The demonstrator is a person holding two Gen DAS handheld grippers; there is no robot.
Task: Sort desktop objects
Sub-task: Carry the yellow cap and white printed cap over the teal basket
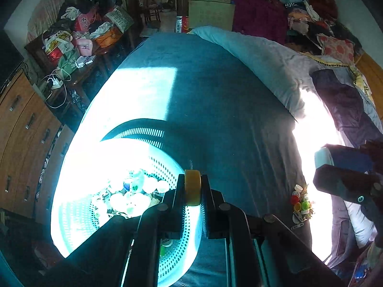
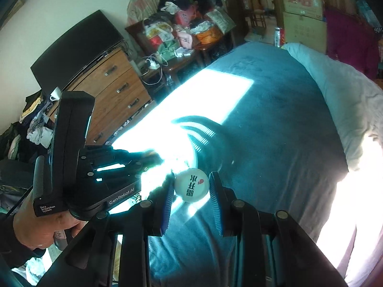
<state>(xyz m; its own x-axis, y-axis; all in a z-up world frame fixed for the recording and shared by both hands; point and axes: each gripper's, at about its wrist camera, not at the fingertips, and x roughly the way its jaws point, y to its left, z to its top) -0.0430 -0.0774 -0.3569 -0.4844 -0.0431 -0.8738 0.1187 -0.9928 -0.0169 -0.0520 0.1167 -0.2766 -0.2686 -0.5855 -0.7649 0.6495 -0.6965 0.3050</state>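
My left gripper [image 1: 193, 187] is shut on a yellow bottle cap [image 1: 192, 186], held edge-on over the right rim of a white perforated basket [image 1: 71, 220] that holds several caps. My right gripper [image 2: 191, 187] is shut on a white bottle cap [image 2: 191, 185] with red and green print, above the blue bedspread [image 2: 275, 131]. The left gripper's black body [image 2: 71, 155] shows at the left of the right wrist view. A small pile of coloured caps [image 1: 300, 203] lies on the bed at the right of the left wrist view, near the right gripper's body [image 1: 347, 186].
Strong sunlight washes out the basket and parts of the bed. A folded grey quilt [image 1: 275, 67] lies along the bed's right side. A wooden dresser [image 2: 115, 91] with a dark screen [image 2: 79, 45] and a cluttered table [image 1: 71, 47] stand to the left.
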